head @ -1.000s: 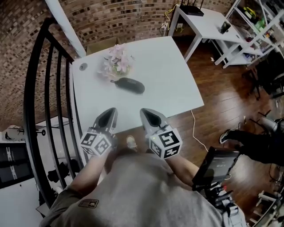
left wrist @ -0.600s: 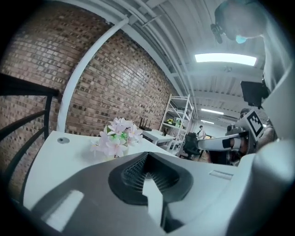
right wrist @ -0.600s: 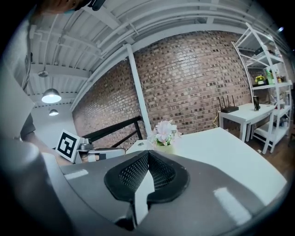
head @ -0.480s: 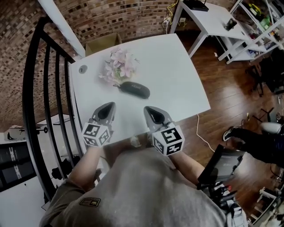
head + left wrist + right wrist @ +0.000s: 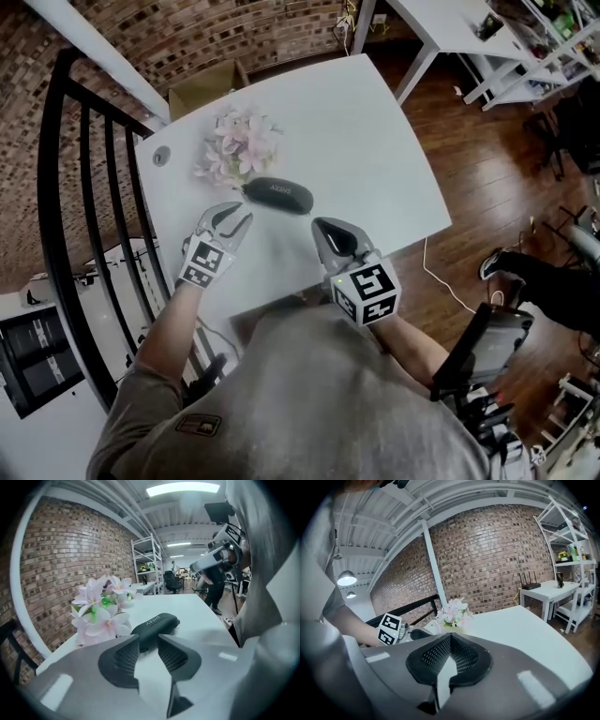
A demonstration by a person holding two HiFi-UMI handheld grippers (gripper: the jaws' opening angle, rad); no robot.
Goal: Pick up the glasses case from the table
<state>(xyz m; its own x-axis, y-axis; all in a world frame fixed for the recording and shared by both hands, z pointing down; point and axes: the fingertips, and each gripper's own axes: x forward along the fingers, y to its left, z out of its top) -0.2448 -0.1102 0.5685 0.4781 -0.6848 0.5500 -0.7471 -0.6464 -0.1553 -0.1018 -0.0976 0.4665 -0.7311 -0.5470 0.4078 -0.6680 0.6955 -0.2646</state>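
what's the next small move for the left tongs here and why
Probably ease the left tongs forward while they widen, until the dark oval glasses case sits between the jaws. The jaws are opening, but the case lies just beyond their tips on the white table, beside the pink flowers.

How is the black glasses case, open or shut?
Shut. The glasses case lies flat on the white table as one smooth rounded shell, with no lid lifted in the head view or the left gripper view.
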